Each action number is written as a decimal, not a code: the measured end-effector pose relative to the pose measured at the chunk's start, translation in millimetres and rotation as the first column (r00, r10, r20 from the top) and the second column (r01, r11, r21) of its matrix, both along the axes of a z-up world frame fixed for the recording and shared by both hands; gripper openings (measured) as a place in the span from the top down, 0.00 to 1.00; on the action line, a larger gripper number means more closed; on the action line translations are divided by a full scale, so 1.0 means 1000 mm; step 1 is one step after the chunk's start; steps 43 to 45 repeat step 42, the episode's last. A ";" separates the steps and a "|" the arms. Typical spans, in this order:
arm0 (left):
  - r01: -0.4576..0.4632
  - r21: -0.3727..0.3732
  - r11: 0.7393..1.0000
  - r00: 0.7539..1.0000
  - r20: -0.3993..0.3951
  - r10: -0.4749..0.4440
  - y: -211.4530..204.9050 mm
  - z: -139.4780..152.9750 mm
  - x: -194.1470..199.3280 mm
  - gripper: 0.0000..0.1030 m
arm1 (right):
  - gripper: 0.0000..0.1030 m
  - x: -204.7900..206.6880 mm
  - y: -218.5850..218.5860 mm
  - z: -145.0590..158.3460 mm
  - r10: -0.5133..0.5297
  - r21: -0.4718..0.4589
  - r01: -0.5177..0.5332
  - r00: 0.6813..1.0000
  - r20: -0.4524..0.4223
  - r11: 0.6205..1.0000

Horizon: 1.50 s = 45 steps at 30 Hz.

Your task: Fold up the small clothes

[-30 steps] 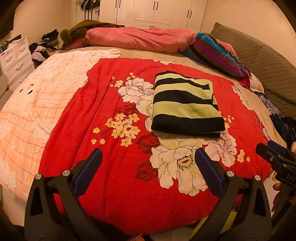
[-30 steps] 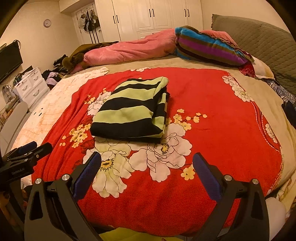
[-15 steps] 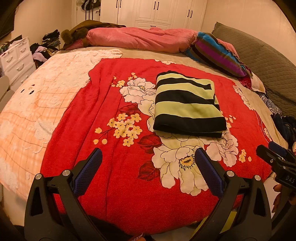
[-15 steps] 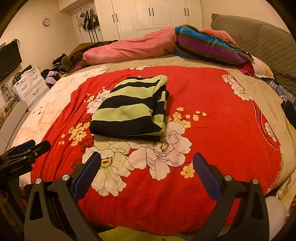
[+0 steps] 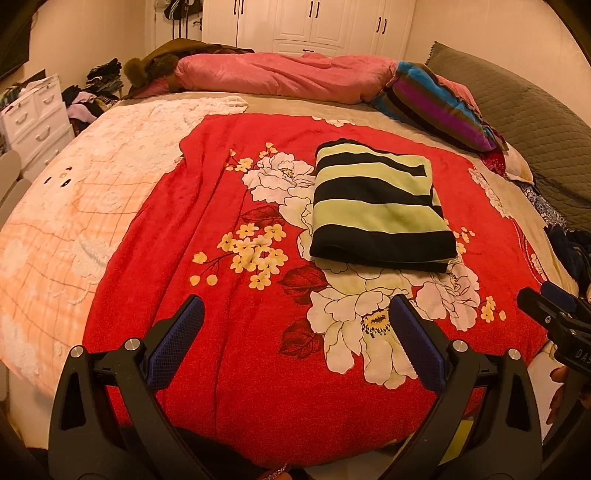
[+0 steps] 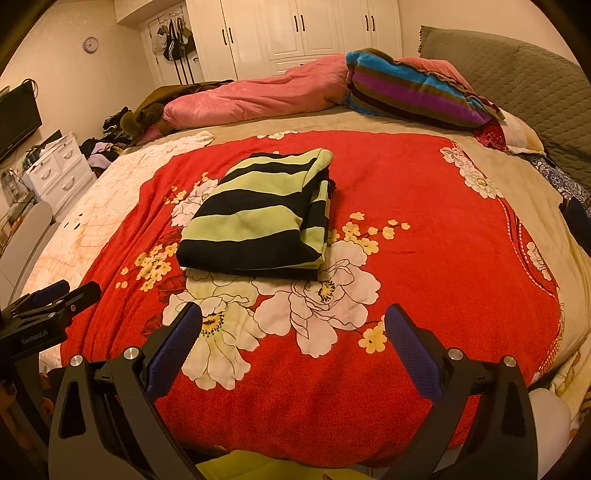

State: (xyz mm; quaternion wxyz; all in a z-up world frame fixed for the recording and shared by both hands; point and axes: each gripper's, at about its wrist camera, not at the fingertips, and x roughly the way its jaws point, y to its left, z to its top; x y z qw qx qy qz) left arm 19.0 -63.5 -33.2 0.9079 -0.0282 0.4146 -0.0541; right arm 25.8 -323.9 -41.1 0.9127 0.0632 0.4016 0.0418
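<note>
I am in a home bedroom. In front of me is a wide bed covered by a red floral blanket, with a pink duvet and a striped pillow bunched along its far side and a padded grey headboard at the right. White wardrobe doors fill the back wall. A white drawer chest stands at the left, with clothes piled beside it, a TV, a wall clock and hanging bags.
</note>
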 end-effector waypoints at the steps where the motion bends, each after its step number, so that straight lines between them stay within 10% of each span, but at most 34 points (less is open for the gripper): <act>1: 0.000 0.000 1.000 1.000 0.001 0.000 0.000 0.000 0.000 0.09 | 0.04 0.000 0.000 0.000 0.002 0.001 -0.002 1.000 0.001 1.000; 22: -0.011 0.010 1.000 1.000 -0.015 0.011 0.001 -0.001 0.001 0.09 | 0.04 -0.002 -0.003 -0.007 -0.022 -0.005 0.022 0.999 -0.025 1.000; 30: -0.212 0.021 0.977 0.976 -0.045 0.213 0.047 -0.011 0.013 0.09 | 0.04 -0.016 -0.061 -0.032 -0.229 -0.040 0.227 0.968 -0.101 0.973; 33: -0.282 -0.023 0.959 0.957 -0.081 0.279 0.088 -0.018 0.024 0.09 | 0.04 -0.035 -0.112 -0.048 -0.401 -0.064 0.396 0.904 -0.147 0.916; 36: -0.406 -0.029 0.914 0.910 -0.104 0.401 0.146 -0.023 0.036 0.09 | 0.04 -0.069 -0.176 -0.072 -0.608 -0.088 0.605 0.764 -0.216 0.792; 42: -0.653 0.057 0.755 0.747 -0.121 0.654 0.305 -0.037 0.059 0.09 | 0.04 -0.178 -0.292 -0.130 -0.909 -0.200 0.918 0.270 -0.317 0.342; 45: -0.653 0.057 0.755 0.747 -0.121 0.654 0.305 -0.037 0.059 0.09 | 0.04 -0.178 -0.292 -0.130 -0.909 -0.200 0.918 0.270 -0.317 0.342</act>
